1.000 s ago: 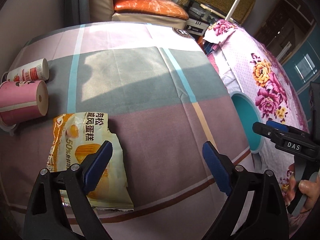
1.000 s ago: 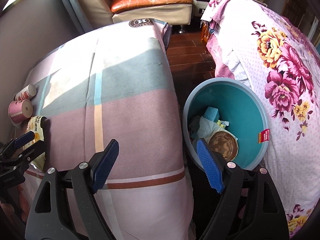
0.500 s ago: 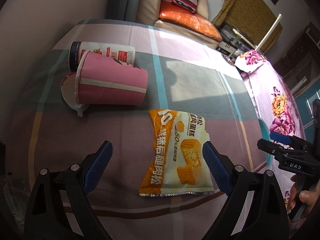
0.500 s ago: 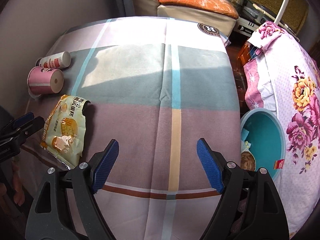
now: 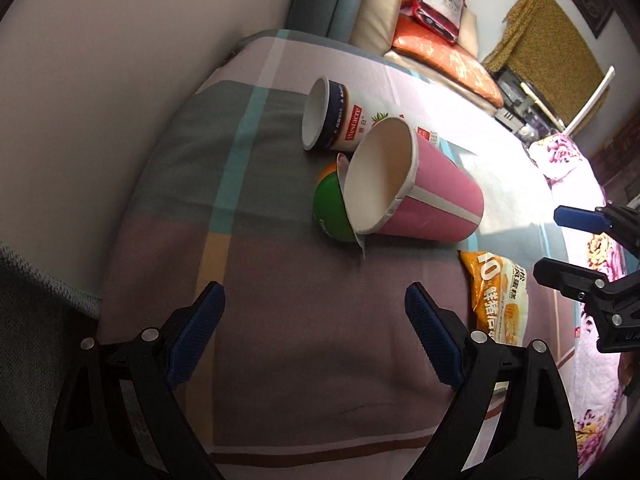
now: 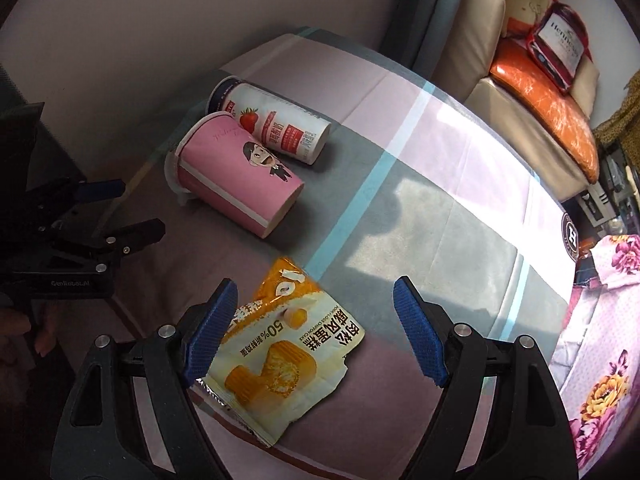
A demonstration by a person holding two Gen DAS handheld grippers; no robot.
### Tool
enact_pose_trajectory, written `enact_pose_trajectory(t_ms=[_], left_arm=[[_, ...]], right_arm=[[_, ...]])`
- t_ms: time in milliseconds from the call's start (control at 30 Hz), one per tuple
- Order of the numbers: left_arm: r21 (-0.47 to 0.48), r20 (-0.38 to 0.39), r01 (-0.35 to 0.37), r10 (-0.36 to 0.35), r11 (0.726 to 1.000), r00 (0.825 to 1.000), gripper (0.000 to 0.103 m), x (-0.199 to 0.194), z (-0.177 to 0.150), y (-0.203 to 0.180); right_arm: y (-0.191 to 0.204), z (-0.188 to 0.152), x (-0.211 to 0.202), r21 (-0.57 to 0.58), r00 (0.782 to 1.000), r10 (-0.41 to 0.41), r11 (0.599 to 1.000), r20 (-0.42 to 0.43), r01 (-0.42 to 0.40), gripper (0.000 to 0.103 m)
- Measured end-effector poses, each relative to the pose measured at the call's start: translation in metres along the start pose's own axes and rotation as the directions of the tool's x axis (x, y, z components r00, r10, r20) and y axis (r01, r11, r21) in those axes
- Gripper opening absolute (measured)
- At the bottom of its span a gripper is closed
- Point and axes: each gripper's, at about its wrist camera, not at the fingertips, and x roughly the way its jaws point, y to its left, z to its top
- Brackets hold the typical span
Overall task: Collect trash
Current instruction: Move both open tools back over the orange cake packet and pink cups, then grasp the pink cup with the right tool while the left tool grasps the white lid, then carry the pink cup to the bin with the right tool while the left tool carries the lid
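Note:
A pink paper cup (image 5: 424, 196) (image 6: 240, 184) lies on its side on the checked tablecloth (image 5: 280, 320), with a green lid (image 5: 332, 212) at its mouth. Behind it lies a white strawberry drink cup (image 5: 340, 124) (image 6: 280, 128). An orange and white cake wrapper (image 6: 280, 344) (image 5: 500, 296) lies flat nearer me. My left gripper (image 5: 316, 320) hangs open over bare cloth just short of the pink cup. My right gripper (image 6: 314, 328) is open above the wrapper, nothing between its pads. Each gripper shows at the edge of the other's view.
A grey wall (image 5: 120, 60) runs along the table's far side. A beige sofa with an orange cushion (image 6: 552, 96) and a red box (image 6: 560, 48) stands beyond the table. A floral cloth (image 6: 600, 360) covers furniture to the right.
Both grippers swept left across the table and rolled. The left one passed the wrapper and now faces the cups. The right one left the teal bin behind and now hangs over the wrapper.

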Motion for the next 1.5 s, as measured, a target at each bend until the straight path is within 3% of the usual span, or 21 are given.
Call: enact_pose_trajectory(t_ms=[233,533,600,667,767,1000,1267,1400,1467,1500], left_arm=[[0.059,-0.029,-0.027,0.028,0.998,0.999,0.092,0.009,0.0,0.011],[0.095,-0.033,-0.026,0.029,0.995,0.999,0.092,0.013,0.004,0.018],[0.094,-0.033,-0.026,0.029,0.995,0.999,0.092,0.013,0.004,0.02],[0.093,-0.033,-0.024,0.027,0.995,0.999,0.092,0.013,0.005,0.018],[0.095,-0.032,-0.015,0.018,0.995,0.999,0.092,0.014,0.005,0.015],[0.102,0.008,0.004,-0.005,0.995,1.0,0.091,0.014,0.017,0.001],[0.061,0.064,0.027,-0.03,0.998,0.997,0.081,0.012,0.042,0.0],[0.05,0.04,0.008,-0.01,0.999,0.999,0.055,0.025,0.052,-0.001],[0.049,0.024,-0.005,0.004,0.999,1.0,0.051,0.032,0.053,-0.003],[0.059,0.02,-0.019,0.018,0.998,1.0,0.041,0.035,0.053,-0.006]], right_arm=[[0.025,0.052,0.026,-0.146,0.998,0.058,0.987,-0.034,-0.062,0.076],[0.045,0.08,0.06,-0.287,0.989,0.086,0.951,-0.121,-0.118,0.076],[0.046,0.081,0.066,-0.277,0.985,0.105,0.951,-0.138,-0.14,0.076],[0.045,0.077,0.069,-0.249,0.979,0.133,0.954,-0.155,-0.169,0.064],[0.035,0.069,0.062,-0.197,0.976,0.17,0.961,-0.136,-0.195,0.062],[0.002,0.034,0.044,-0.066,0.988,0.108,0.991,-0.11,-0.116,0.062],[-0.026,0.005,0.028,0.085,0.994,0.084,0.993,-0.067,-0.079,0.062],[-0.034,-0.002,0.025,0.14,0.996,0.078,0.988,-0.036,-0.072,0.062],[-0.039,-0.004,0.025,0.169,0.996,0.085,0.982,-0.026,-0.079,0.063],[-0.043,-0.005,0.025,0.179,0.996,0.084,0.981,-0.021,-0.079,0.063]])
